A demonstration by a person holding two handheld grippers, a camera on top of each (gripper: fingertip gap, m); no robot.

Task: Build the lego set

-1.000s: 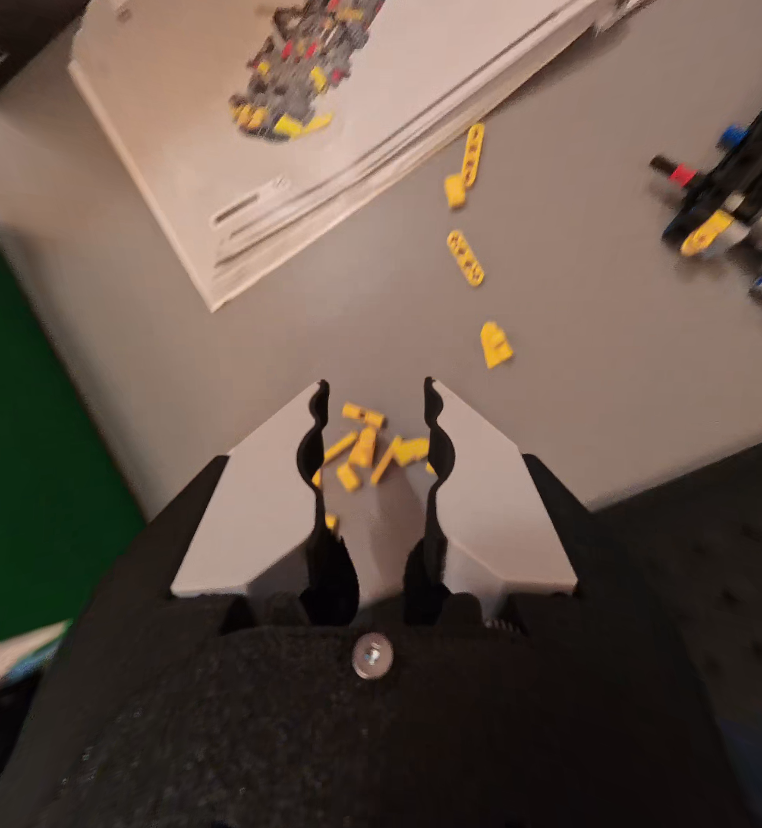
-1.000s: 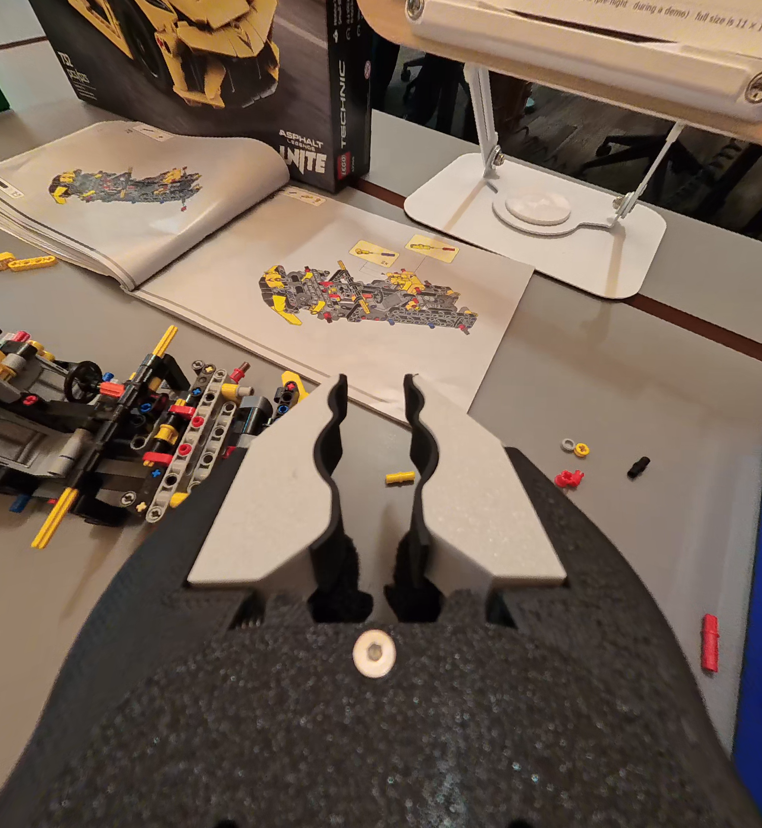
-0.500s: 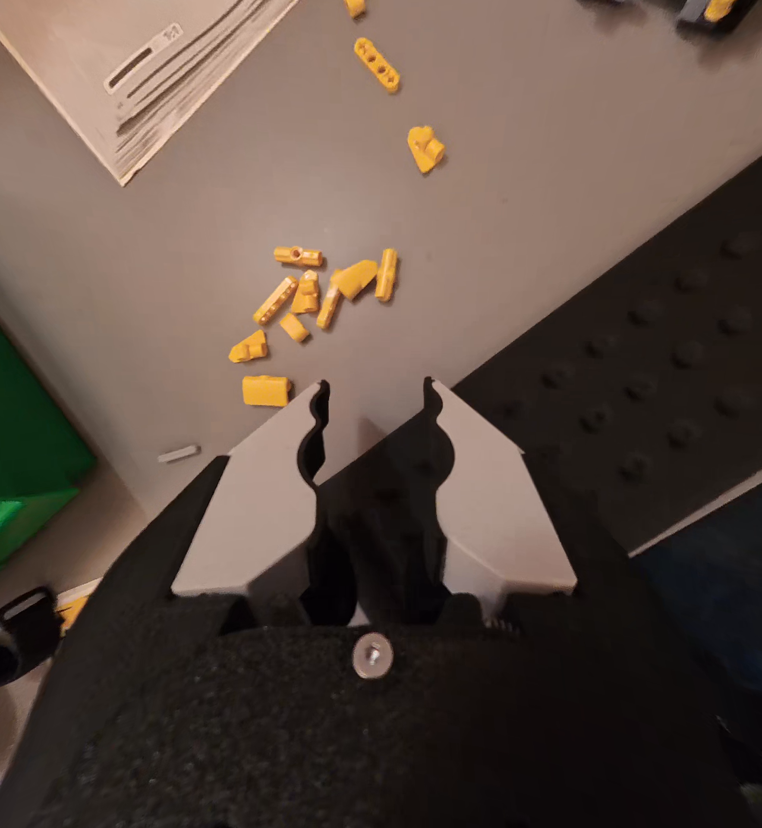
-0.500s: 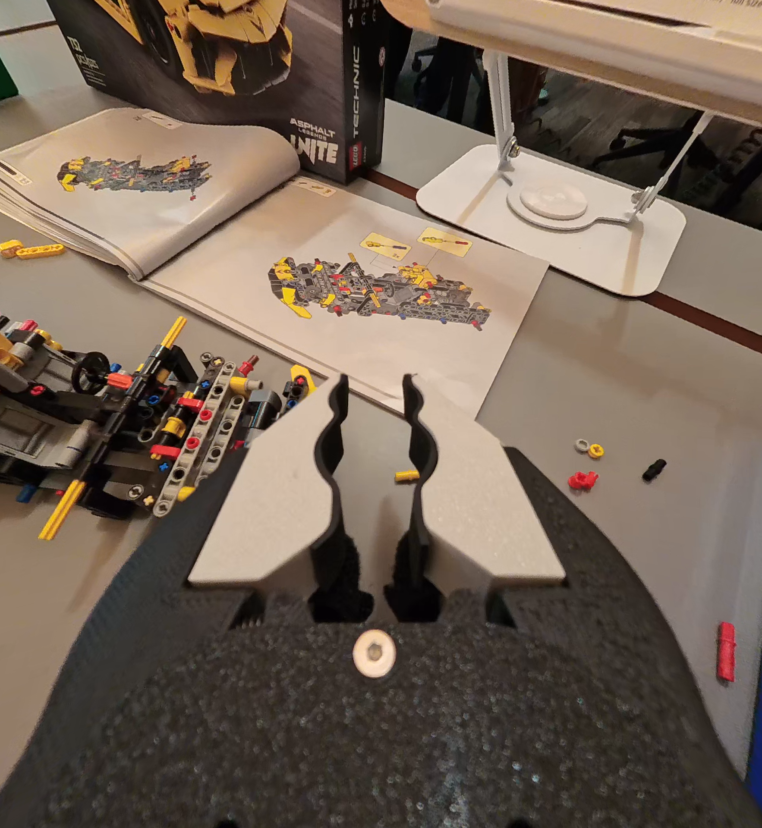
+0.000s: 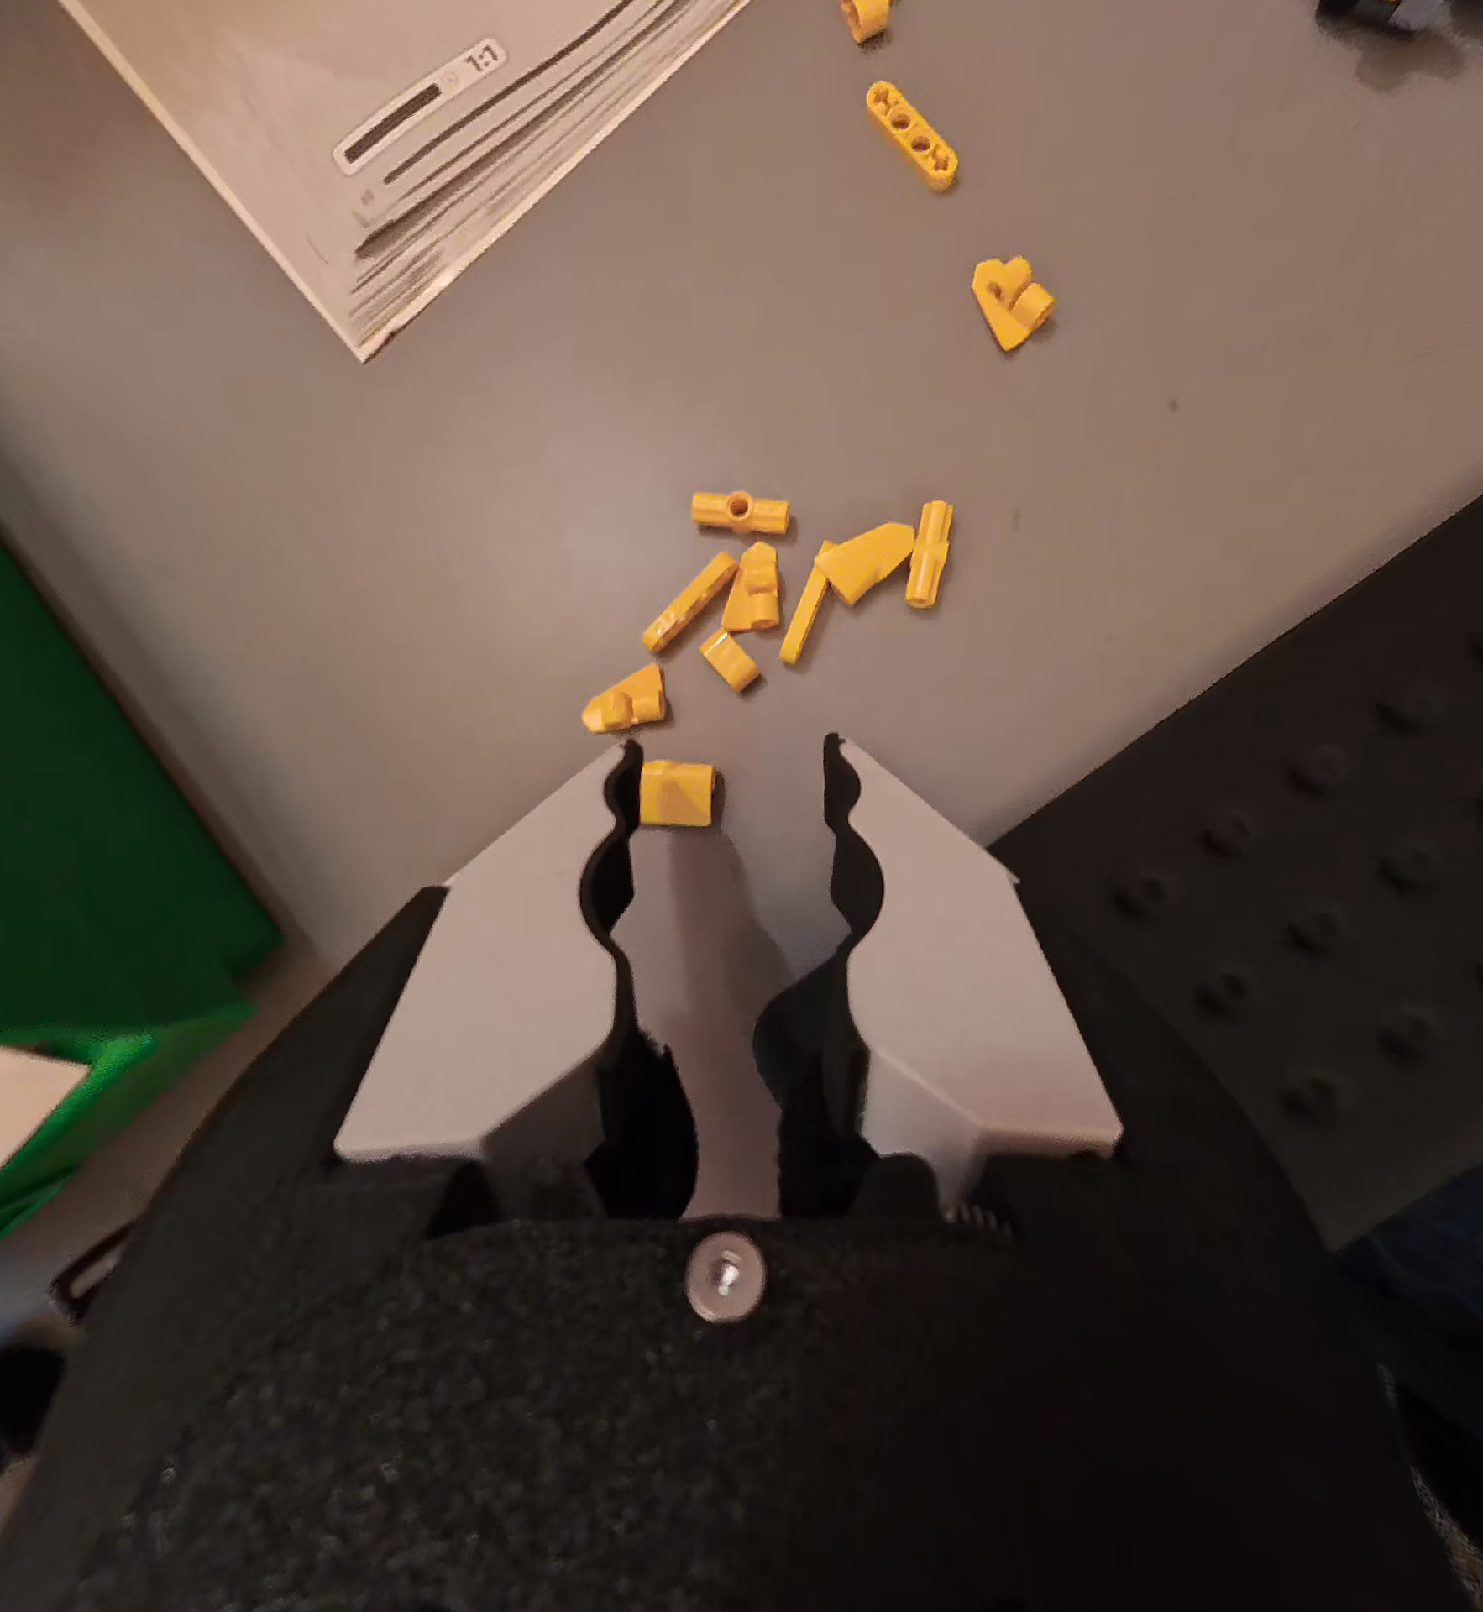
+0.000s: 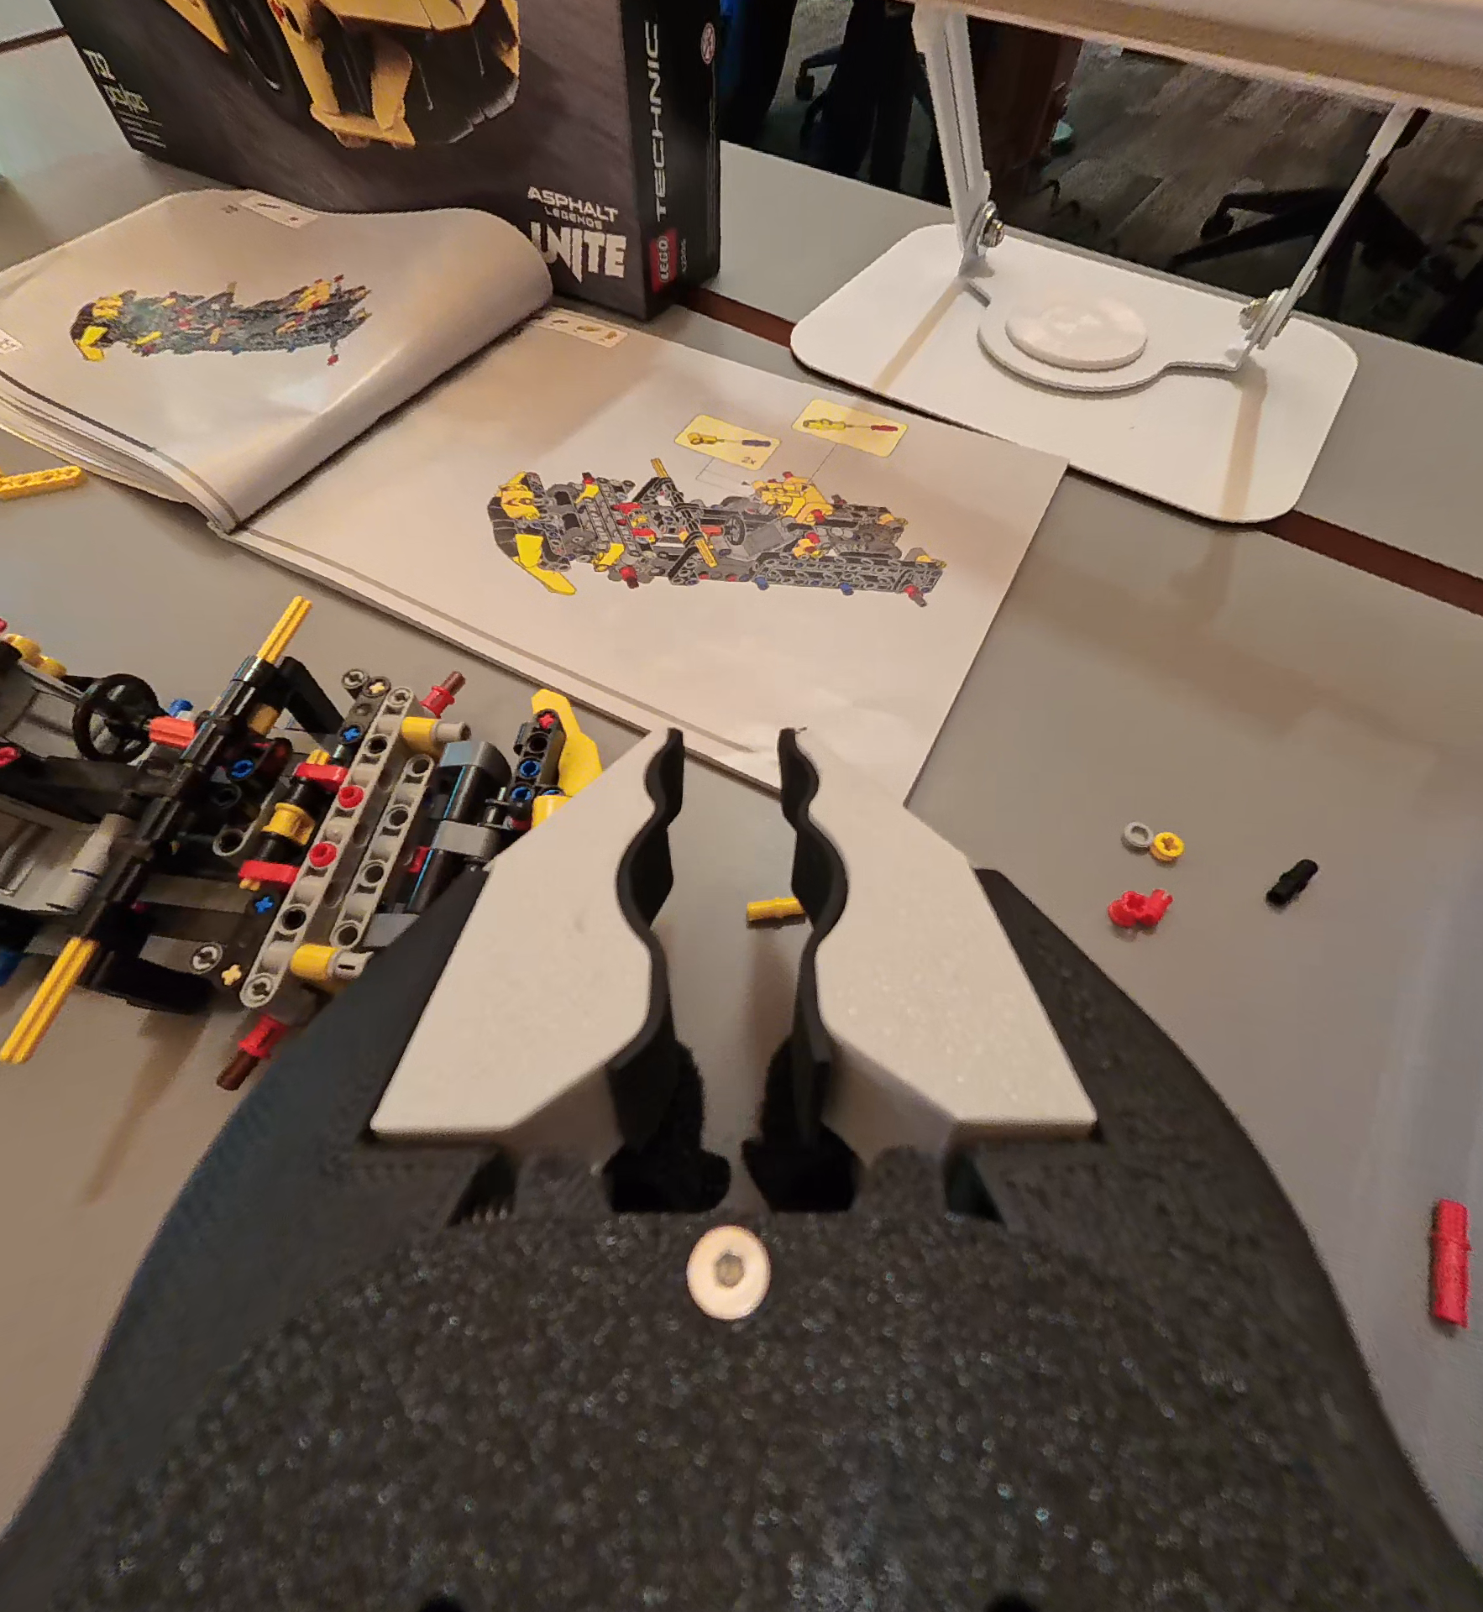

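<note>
In the left wrist view my left gripper [image 5: 727, 750] is open and empty over the grey table. A small yellow block [image 5: 675, 792] lies between its fingertips, close to the left finger. A cluster of several yellow pieces [image 5: 795, 584] lies just beyond, with a yellow beam [image 5: 911, 134] and a yellow angled piece [image 5: 1013, 301] farther off. In the right wrist view my right gripper [image 6: 734, 741] is open and empty. A small yellow pin [image 6: 771, 909] lies on the table between its fingers. The half-built car chassis [image 6: 197, 829] lies to its left.
The open instruction booklet [image 6: 546, 488] lies ahead of the right gripper, with the set's box [image 6: 459, 105] and a white stand [image 6: 1087, 375] behind. Small red, grey, yellow and black pieces [image 6: 1139, 907] lie to the right. A black studded mat [image 5: 1331, 872] and a green bin [image 5: 49, 785] flank the left gripper. The left gripper's tips are roughly 50 centimeters from the right gripper's. Between my left fingertips and the yellow angled piece [image 5: 1013, 301] there is roughly 11 centimeters. The yellow beam [image 5: 911, 134] lies some 15 centimeters from my left tips, 35 centimeters from my right tips.
My left gripper swung back off the yellow cluster over the mat edge, then shifted left so the yellow block lies between its tips. My right gripper moved slightly closer to the booklet, still open.
</note>
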